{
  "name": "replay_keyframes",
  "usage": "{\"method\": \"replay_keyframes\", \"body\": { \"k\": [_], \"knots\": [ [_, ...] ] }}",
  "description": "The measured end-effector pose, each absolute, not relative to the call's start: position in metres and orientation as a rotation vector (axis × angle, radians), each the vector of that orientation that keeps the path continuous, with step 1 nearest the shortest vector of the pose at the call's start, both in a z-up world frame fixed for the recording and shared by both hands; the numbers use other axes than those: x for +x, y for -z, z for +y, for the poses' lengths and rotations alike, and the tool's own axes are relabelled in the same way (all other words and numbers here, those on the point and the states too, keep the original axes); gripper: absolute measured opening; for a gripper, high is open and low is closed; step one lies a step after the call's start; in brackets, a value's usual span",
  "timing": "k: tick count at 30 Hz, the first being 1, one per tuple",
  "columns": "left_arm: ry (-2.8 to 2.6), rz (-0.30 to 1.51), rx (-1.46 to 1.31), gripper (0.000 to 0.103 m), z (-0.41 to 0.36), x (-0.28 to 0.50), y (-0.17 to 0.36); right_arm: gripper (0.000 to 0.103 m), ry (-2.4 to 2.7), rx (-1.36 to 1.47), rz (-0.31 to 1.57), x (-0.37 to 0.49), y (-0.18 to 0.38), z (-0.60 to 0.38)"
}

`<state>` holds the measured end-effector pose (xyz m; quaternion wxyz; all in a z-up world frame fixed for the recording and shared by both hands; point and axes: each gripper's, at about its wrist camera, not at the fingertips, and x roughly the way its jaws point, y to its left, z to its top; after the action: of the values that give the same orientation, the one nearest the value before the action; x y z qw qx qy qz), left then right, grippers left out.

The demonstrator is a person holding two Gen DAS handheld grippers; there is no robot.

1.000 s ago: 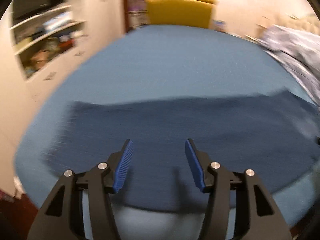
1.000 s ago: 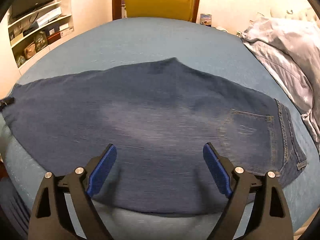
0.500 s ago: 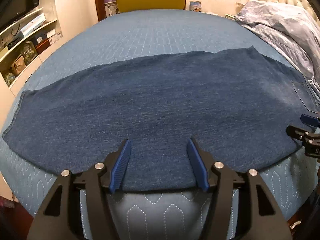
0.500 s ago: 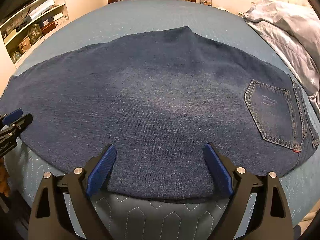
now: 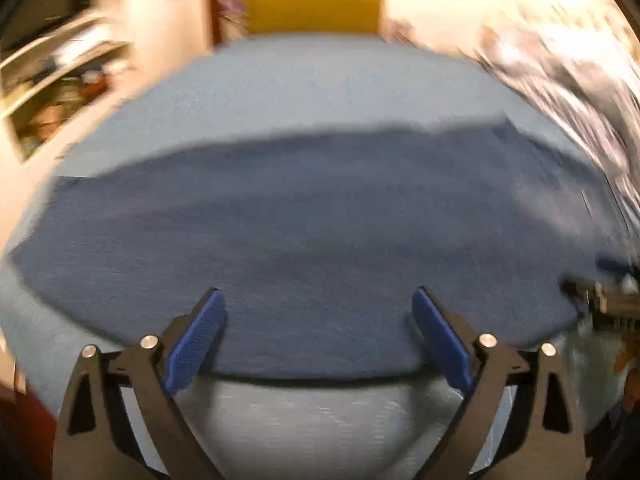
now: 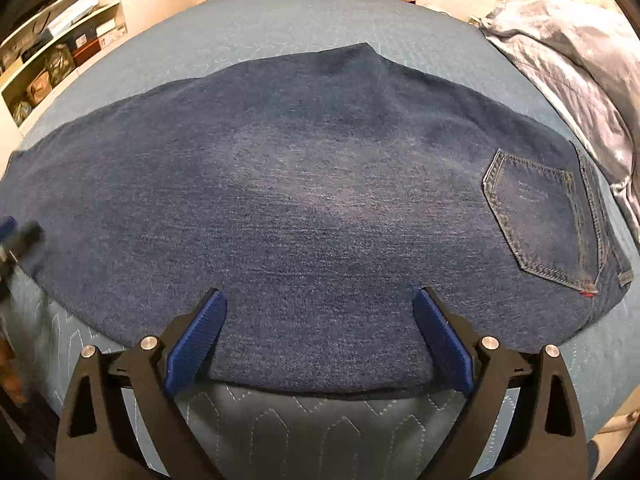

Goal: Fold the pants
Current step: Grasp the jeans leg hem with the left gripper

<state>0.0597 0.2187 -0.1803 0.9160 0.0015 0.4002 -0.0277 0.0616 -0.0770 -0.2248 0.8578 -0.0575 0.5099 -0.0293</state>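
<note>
Pants (image 6: 304, 184): dark denim, laid flat lengthwise across the blue bedspread (image 6: 304, 20), back pocket (image 6: 540, 216) toward the waist end. Expect heavy, soft cloth that sags and drags; take hold at the near edge, pinching both layers, or at the hem and waistband. Your right gripper (image 6: 320, 344) and left gripper (image 5: 320, 340) hover at that near edge, jaws spread wide, holding nothing.

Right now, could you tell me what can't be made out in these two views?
- Left wrist view: motion blur smears the jeans, the shelves and the bedding.
- Right wrist view: the left gripper is blurred and cut by the frame edge.
- Right wrist view: the back pocket lettering is too faint.
</note>
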Motion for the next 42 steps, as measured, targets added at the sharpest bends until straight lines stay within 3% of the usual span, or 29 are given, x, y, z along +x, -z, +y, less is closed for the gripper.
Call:
{"method": "replay_keyframes", "body": {
  "k": [3, 5, 7, 9, 10, 17, 24, 28, 29, 35, 42],
  "knots": [
    [-0.04, 0.823, -0.12, 0.093, 0.26, 0.051, 0.169, 0.092, 0.136, -0.188, 0.972, 0.056, 0.2, -0.072],
    [-0.137, 0.801, -0.121, 0.082, 0.282, 0.044, 0.167, 0.092, 0.017, -0.201, 0.902, 0.059, 0.178, -0.051],
    [-0.134, 0.803, -0.114, 0.077, 0.296, 0.049, 0.17, 0.092, -0.09, -0.22, 0.903, 0.073, 0.172, -0.028],
    [-0.11, 0.813, -0.11, 0.048, 0.307, 0.062, 0.175, 0.092, -0.136, -0.249, 0.913, 0.098, 0.171, 0.0],
    [-0.119, 0.829, -0.098, 0.047, 0.315, 0.074, 0.178, 0.092, -0.166, -0.239, 0.911, 0.108, 0.17, 0.011],
    [-0.287, 0.842, -0.162, 0.047, 0.406, 0.085, 0.183, 0.092, -0.253, -0.237, 1.022, 0.198, 0.21, 0.074],
    [-0.118, 0.694, -0.799, 0.045, 0.538, 0.028, 0.192, 0.096, -0.205, -0.273, 1.062, 0.232, 0.241, 0.073],
    [-0.024, 0.721, -0.91, 0.045, 0.55, 0.035, 0.212, 0.097, -0.2, -0.272, 1.051, 0.233, 0.247, 0.079],
    [-0.04, 0.744, -0.926, 0.04, 0.551, 0.038, 0.217, 0.097, -0.201, -0.276, 1.049, 0.232, 0.247, 0.08],
    [-0.035, 0.692, -1.13, 0.043, 0.569, 0.041, 0.235, 0.097, -0.186, -0.284, 1.047, 0.23, 0.248, 0.076],
    [0.001, 0.671, -1.183, 0.043, 0.587, 0.061, 0.241, 0.098, -0.189, -0.273, 1.051, 0.219, 0.247, 0.068]
  ]
}}
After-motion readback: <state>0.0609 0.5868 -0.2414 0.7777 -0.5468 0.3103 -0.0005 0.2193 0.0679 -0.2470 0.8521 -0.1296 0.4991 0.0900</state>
